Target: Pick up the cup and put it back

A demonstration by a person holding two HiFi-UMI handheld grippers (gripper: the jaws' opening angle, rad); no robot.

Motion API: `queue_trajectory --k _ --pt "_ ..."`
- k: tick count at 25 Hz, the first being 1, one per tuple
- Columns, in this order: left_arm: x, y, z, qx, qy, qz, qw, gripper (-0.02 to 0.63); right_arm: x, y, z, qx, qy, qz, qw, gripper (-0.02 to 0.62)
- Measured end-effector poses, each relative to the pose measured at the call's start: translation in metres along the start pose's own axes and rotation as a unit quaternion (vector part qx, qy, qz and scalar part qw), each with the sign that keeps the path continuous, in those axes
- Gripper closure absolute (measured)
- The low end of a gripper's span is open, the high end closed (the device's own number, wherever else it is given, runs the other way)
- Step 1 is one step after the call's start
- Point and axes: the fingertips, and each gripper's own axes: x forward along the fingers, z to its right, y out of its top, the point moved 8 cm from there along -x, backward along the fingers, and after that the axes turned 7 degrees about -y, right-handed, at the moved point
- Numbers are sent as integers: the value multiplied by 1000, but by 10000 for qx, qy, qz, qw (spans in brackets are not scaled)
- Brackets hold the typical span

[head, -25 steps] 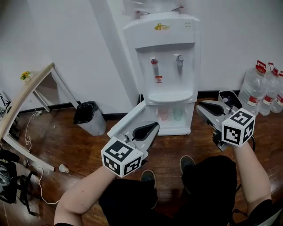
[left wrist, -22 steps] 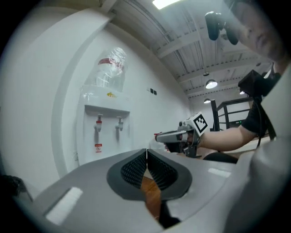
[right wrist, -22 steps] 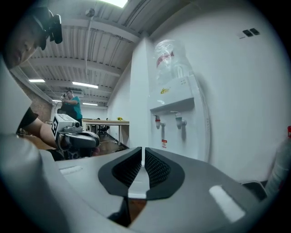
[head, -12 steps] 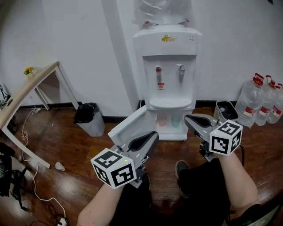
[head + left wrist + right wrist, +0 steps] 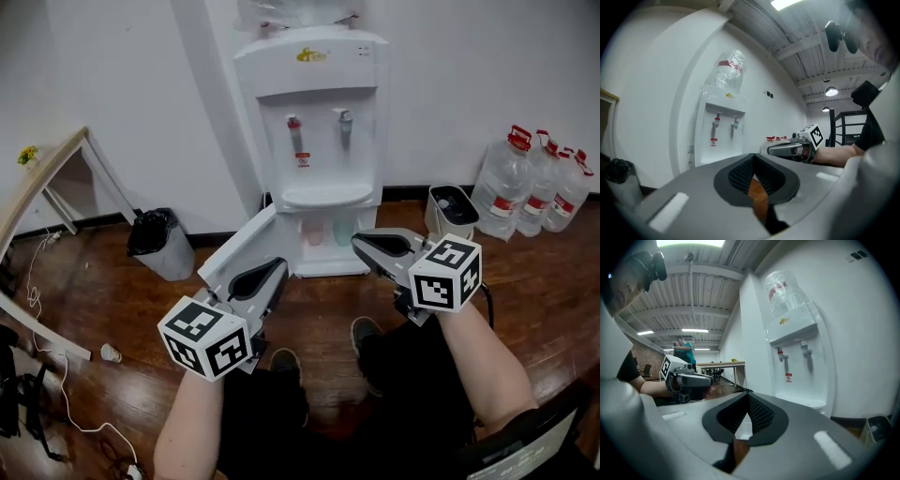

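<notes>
I'm holding left tongs (image 5: 272,274) and right tongs (image 5: 364,243) pinched shut, empty, levelled at the dispenser (image 5: 314,112); its door (image 5: 234,251) is hanging open, exposing cups (image 5: 319,234).

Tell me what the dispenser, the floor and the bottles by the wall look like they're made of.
Dispenser: probably white plastic, going by its smooth moulded panels and faint sheen.
Floor: dark reddish wood planks with a glossy finish, seams and reflections showing; it could be laminate.
Bottles: clear plastic, see-through, with red caps.
</notes>
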Motion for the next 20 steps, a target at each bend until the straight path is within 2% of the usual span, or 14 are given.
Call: queue_trajectory --k 4,7,16,20 --pt "-10 9 -14 -190 110 214 9995 592 6 -1 3 -42 -22 -53 10000 595" --pt "-14 5 -8 -131 155 182 9996 586 4 -2 2 -141 -46 -75 9999 595" --pt "-9 -12 3 566 255 -543 9966 586 -3 0 0 -300 -100 45 9995 595" --pt "-6 -16 2 613 235 -703 9954 586 -8 0 -4 -303 -143 29 9994 595"
